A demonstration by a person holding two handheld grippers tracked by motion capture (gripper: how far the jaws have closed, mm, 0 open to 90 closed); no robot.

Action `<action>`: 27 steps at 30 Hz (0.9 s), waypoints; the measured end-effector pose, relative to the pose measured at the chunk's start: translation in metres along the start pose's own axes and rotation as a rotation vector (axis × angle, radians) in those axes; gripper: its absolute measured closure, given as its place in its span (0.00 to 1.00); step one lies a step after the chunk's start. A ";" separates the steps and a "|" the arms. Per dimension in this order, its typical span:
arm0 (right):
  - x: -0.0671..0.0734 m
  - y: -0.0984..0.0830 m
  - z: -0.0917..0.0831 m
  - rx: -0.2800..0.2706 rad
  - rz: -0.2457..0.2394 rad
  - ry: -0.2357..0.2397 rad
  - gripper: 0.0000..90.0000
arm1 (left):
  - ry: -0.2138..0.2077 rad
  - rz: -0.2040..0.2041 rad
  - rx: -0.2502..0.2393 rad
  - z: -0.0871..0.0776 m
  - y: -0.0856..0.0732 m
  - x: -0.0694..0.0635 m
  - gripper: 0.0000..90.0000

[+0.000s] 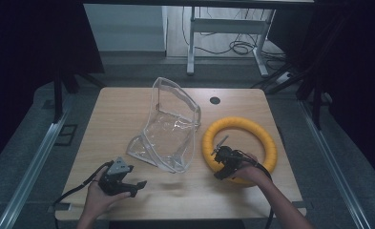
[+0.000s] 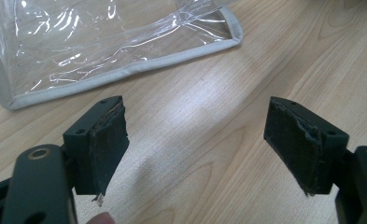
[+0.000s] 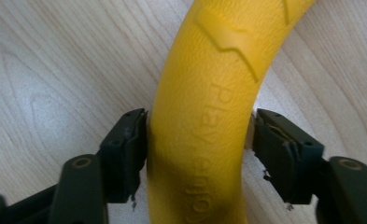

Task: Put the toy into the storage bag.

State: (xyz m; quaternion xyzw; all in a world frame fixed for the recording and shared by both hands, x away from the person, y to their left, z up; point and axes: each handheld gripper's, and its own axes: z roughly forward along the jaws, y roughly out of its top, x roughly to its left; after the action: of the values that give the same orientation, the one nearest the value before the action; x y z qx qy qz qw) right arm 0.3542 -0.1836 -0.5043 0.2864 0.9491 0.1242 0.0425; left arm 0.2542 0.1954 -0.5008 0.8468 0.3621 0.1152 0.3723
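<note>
- While the left claw (image 1: 136,185) rests on the pale wooden desk (image 1: 123,112) in the high view, the right claw (image 1: 222,160) sits over the near arc of the yellow textured foam ring (image 1: 239,148); a clear plastic zip bag with grey edging (image 1: 168,129) stands between them, farther off.
- Left gripper view: its jaws stand wide apart with nothing between, the bag (image 2: 102,46) ahead.
- Right gripper view: both pads touch the ring's (image 3: 204,126) flanks, gripping it.

I am viewing a clear plastic bag (image 1: 168,129) lying just beyond the left tongs (image 1: 138,187), and a white desk frame (image 1: 225,26) standing far behind them.
</note>
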 end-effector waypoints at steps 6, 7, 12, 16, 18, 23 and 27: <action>-0.001 0.010 -0.001 0.073 -0.014 0.030 0.55 | 0.000 -0.004 -0.002 0.000 0.000 0.000 0.24; -0.001 0.010 -0.001 0.073 -0.014 0.030 0.55 | 0.000 -0.004 -0.002 0.000 0.000 0.000 0.24; -0.011 0.004 -0.008 0.008 0.021 0.105 0.55 | 0.005 -0.006 -0.010 0.000 0.000 0.000 0.24; -0.018 -0.001 -0.022 -0.061 0.046 0.145 0.56 | 0.009 -0.008 -0.015 0.000 0.000 0.000 0.24; -0.024 -0.005 -0.035 -0.124 0.064 0.169 0.56 | 0.010 -0.010 -0.017 0.000 0.000 0.000 0.24; -0.034 -0.011 -0.056 -0.223 0.101 0.181 0.56 | 0.011 -0.010 -0.020 -0.001 0.000 0.000 0.24; -0.037 -0.014 -0.065 -0.257 0.118 0.176 0.56 | 0.012 -0.010 -0.021 -0.001 0.000 0.000 0.24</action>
State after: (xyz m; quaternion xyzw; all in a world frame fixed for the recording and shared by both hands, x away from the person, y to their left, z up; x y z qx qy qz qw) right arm 0.3682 -0.2288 -0.4448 0.3220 0.9069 0.2714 -0.0122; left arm 0.2538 0.1956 -0.5000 0.8404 0.3670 0.1222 0.3796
